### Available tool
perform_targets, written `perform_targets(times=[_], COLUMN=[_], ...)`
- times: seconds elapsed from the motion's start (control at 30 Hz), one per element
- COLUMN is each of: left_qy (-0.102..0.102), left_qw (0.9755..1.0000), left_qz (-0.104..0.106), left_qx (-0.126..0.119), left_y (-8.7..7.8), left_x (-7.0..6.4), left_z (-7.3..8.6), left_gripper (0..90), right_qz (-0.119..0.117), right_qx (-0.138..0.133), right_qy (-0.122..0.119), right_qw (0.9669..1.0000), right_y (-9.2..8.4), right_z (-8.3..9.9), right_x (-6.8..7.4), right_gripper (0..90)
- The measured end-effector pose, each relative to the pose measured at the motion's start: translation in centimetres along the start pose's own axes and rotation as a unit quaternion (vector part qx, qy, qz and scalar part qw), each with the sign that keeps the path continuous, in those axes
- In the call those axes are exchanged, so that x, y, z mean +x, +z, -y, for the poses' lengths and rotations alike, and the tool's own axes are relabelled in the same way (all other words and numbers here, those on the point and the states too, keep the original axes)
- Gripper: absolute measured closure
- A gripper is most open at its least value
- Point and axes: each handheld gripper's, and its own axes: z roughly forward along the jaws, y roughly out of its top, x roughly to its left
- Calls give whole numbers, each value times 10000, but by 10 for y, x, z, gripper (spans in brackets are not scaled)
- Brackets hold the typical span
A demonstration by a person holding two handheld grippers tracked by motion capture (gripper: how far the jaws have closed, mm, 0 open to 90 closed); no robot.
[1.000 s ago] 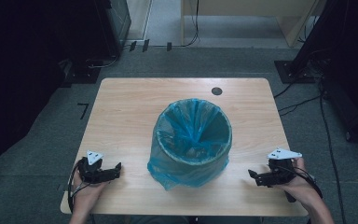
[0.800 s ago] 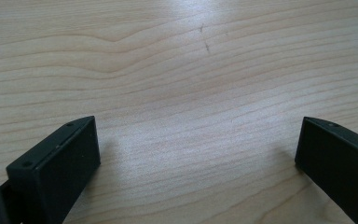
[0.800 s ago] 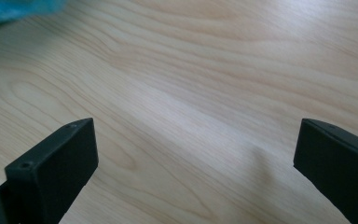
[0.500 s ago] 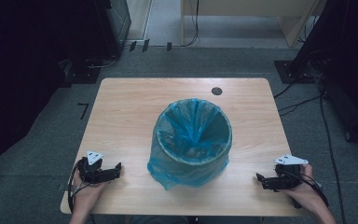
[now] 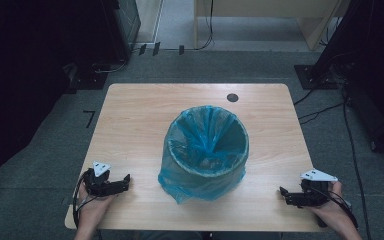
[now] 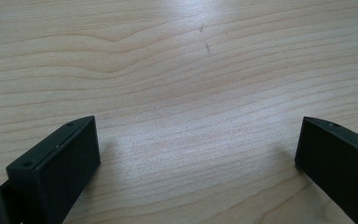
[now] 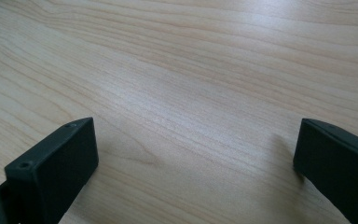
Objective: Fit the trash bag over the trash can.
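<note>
Blue plastic lined the waste bin (image 5: 206,150) that stood upright on the wooden table (image 5: 145,107), its liner folded over the rim and hanging in loose wrinkles down the outside to pool at the base. The bin's mouth was round and open, the film inside creased toward a dark bottom; what lay in it could not be made out. It sat between the two claws, ahead of each and well apart from both.

At the near left corner, the left gripper (image 5: 122,183) rested on the tabletop in a person's hand, jaws pointed toward the bin's base. In the left gripper view, its jaws stood wide apart with bare wood grain between them, grasping nothing (image 6: 198,140). At the near right edge, the right gripper (image 5: 286,194) lay low on the table in the other hand, jaws also aimed inward at the bin. The right gripper view showed the same wide spread, with plain wood between the black jaws (image 7: 196,140).

Beyond the bin from both claws, a small dark round cap (image 5: 232,97) sat in the tabletop near the far edge.
</note>
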Motion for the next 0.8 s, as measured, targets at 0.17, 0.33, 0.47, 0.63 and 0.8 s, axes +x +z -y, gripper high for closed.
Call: perform_targets(times=[0.17, 0.33, 0.47, 0.63, 0.8], left_qy=[0, 0, 0, 0, 1], left_qw=[10000, 10000, 10000, 10000, 10000], left_qz=[0, 0, 0, 0, -1], left_qx=[-1, -2, -2, -1, -3], left_y=[0, 0, 0, 0, 0], left_x=[0, 0, 0, 0, 0], left_z=[0, 0, 0, 0, 0], left_gripper=[0, 0, 0, 0, 0], right_qz=[72, 160, 212, 223, 228], right_qx=[-136, -338, -356, -354, -352], right_qy=[107, 218, 263, 289, 292], right_qw=[9998, 9991, 9988, 9987, 9987], right_y=[-1, -2, -4, -4, -4], right_z=[5, 11, 13, 14, 14], right_x=[-2, -7, -9, -9, -9], right_gripper=[0, 0, 0, 0, 0])
